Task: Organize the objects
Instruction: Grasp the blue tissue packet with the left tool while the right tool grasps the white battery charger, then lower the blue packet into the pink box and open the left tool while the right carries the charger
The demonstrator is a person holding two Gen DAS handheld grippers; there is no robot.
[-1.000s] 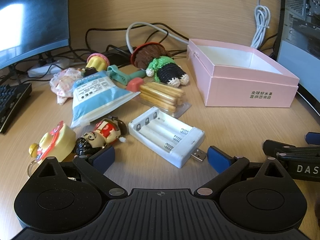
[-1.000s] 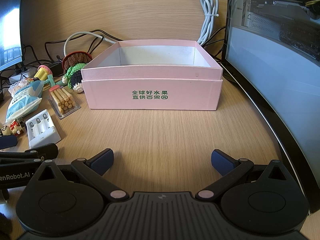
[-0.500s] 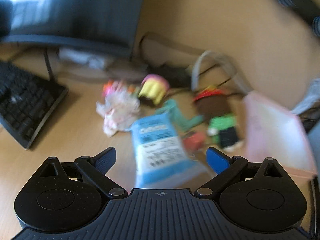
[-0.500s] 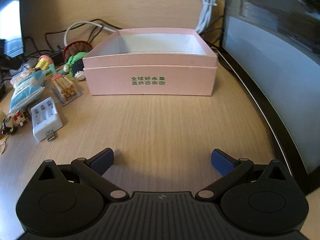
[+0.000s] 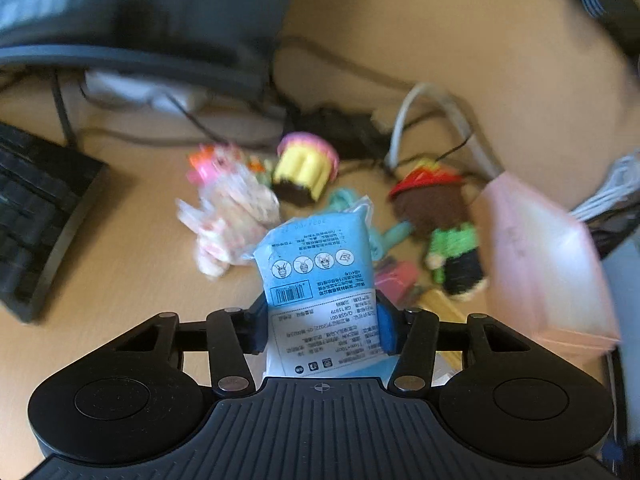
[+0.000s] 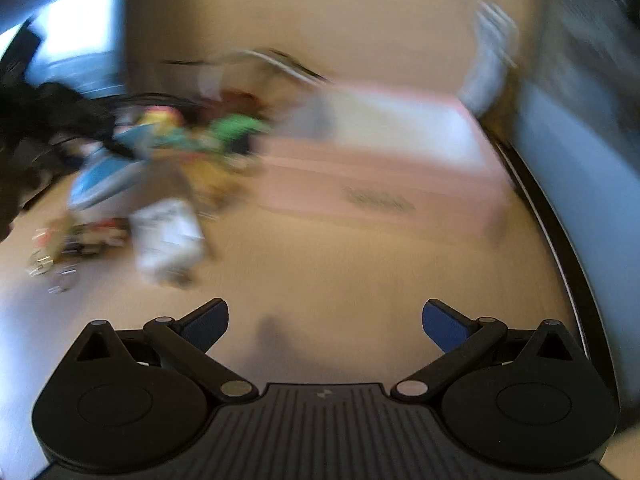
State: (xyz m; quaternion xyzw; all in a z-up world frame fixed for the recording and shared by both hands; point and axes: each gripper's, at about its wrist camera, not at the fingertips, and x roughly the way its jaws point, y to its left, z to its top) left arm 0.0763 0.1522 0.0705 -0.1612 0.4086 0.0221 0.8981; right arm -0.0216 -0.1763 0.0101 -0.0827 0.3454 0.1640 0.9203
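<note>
Wide wooden desk, pale grain, smooth and flat, carrying everything here. At its far left edge a dark monitor with a glossy curved screen, and below it the corner of a black keyboard with ridged rows of keys. Over on the right, the pink cardboard box, square-cornered, open at the top, its matte wall smeared by motion blur. A grey cable loops against the back wall.

Now the clutter, between the keyboard and the box: a crocheted doll, knobbly yarn, brown hair, red cap, green top. A crinkly clear wrapper with pink print. A yellow and pink cupcake toy, fluted sides, tipped over.

And here it is: the left gripper has just been closing, and its blue pads pinch the lower part of the blue packet, a soft glossy plastic pouch with a barcode and small print. The packet sticks up and away from the jaws, its sealed top edge towards the cupcake toy.

The right gripper hangs over bare desk, jaws spread wide, nothing between them, with the box beyond it. That view is badly blurred.
</note>
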